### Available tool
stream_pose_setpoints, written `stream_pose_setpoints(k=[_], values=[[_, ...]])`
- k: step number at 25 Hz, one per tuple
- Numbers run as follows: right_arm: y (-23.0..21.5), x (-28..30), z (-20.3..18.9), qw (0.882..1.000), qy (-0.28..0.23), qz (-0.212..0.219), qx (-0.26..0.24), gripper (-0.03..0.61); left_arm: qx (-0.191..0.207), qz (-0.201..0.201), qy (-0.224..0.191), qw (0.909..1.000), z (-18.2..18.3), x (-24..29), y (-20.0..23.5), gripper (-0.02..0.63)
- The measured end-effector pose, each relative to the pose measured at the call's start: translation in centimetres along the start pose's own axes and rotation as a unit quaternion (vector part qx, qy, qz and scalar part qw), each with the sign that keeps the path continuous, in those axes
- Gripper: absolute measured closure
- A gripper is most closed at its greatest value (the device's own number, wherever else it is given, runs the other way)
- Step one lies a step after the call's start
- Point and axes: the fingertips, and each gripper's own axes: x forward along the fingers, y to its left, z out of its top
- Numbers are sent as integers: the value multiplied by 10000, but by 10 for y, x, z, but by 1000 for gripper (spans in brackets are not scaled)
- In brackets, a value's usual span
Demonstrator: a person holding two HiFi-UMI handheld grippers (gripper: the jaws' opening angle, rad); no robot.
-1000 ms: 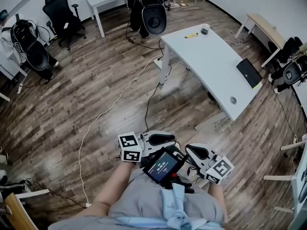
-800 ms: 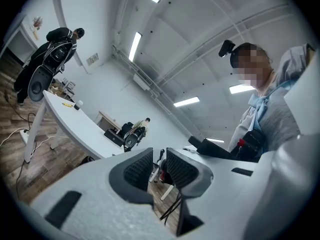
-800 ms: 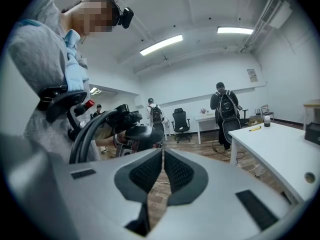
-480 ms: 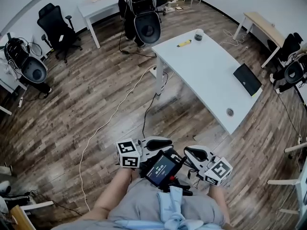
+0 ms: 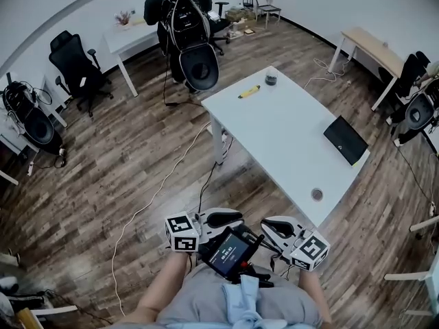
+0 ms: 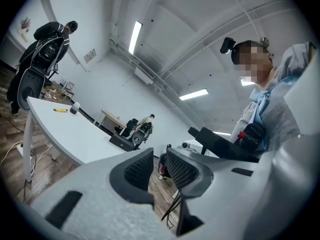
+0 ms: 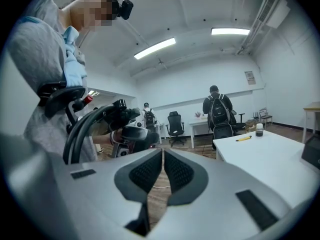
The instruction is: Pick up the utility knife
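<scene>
Yellow utility knife (image 5: 249, 91), slim and flat, lies at the far end of the long white table (image 5: 288, 139), well ahead of both grippers and touched by neither. Seen along the left gripper (image 6: 160, 167), it sits far off to the left of the jaws. Seen along the right gripper (image 7: 163, 170), it sits far off to the right of the jaws, just beside a small dark-lidded jar (image 5: 271, 80).

The left gripper is held close in front of the person's waist, its ribbed black pads (image 6: 139, 170) drawn together with only a sliver of floor showing between them and nothing caught there. The right gripper is held beside it at the same height. Its jaws are pressed together at the tips (again with nothing between them). A black handheld screen (image 5: 230, 251) sits between the two grippers against the grey shirt.

Nearer on the table than the knife, off to the right, lies a flat black laptop (image 5: 345, 140). Beyond the table's far end stands a person wearing a black backpack (image 5: 180, 12).
</scene>
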Motion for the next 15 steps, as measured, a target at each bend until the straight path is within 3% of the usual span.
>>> stream_pose_setpoints(k=[7,15], values=[[-55,-17,5,9999,-108,22,18,548,159,115,94,9998,6,44,23,536],[-68,-16,-6,9998,-27,134,144,548,55,326,157,9993,0,54,34,535]])
